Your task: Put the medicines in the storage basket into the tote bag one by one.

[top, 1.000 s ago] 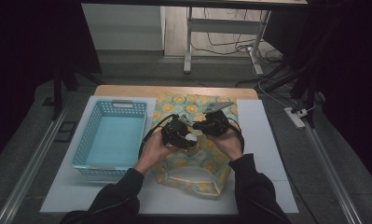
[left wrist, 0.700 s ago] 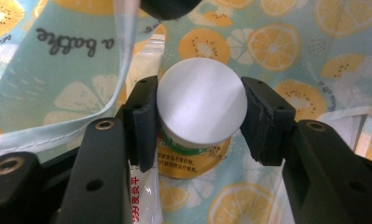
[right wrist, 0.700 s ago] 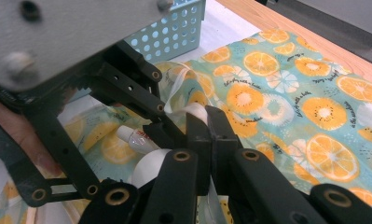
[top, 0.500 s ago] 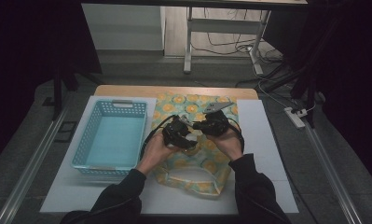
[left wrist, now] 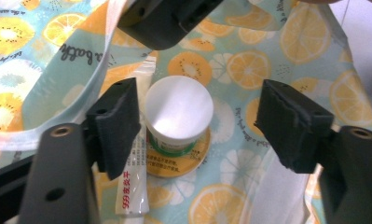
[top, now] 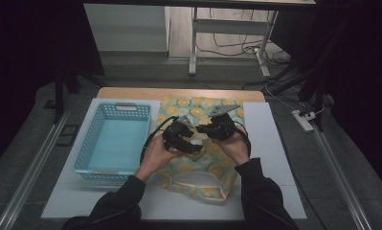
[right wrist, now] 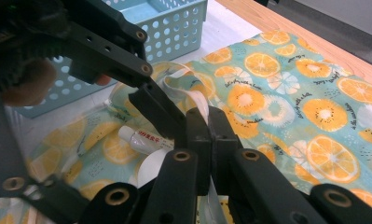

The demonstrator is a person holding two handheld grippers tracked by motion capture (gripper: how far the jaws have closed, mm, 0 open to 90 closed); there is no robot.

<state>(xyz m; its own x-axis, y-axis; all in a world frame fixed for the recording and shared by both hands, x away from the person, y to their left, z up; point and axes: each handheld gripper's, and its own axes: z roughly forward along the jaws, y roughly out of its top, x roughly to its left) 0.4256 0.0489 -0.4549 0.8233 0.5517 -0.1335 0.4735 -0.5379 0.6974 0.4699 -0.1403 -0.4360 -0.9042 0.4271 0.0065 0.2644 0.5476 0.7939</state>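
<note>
We see the left gripper (left wrist: 195,123) with its jaws just opened wide around a white-lidded jar (left wrist: 178,116) — pads clear of it — which stands inside the fruit-print bag (top: 198,143), a white tube (left wrist: 133,177) just beside it. The right gripper (right wrist: 207,140) is clamped tight on the bag's white edge — lifting it. The blue basket (top: 113,143) lies left of the bag.

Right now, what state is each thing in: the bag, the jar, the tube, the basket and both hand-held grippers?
Bag: flat on the table, mouth held open.
Strap: pinched by the right hand-held gripper.
Jar: upright inside the bag, white lid on.
Tube: lying beside the jar.
Basket: empty.
Left hand-held gripper: jaws just opening, astride the jar, not pressing.
Right hand-held gripper: shut on the strap.
</note>
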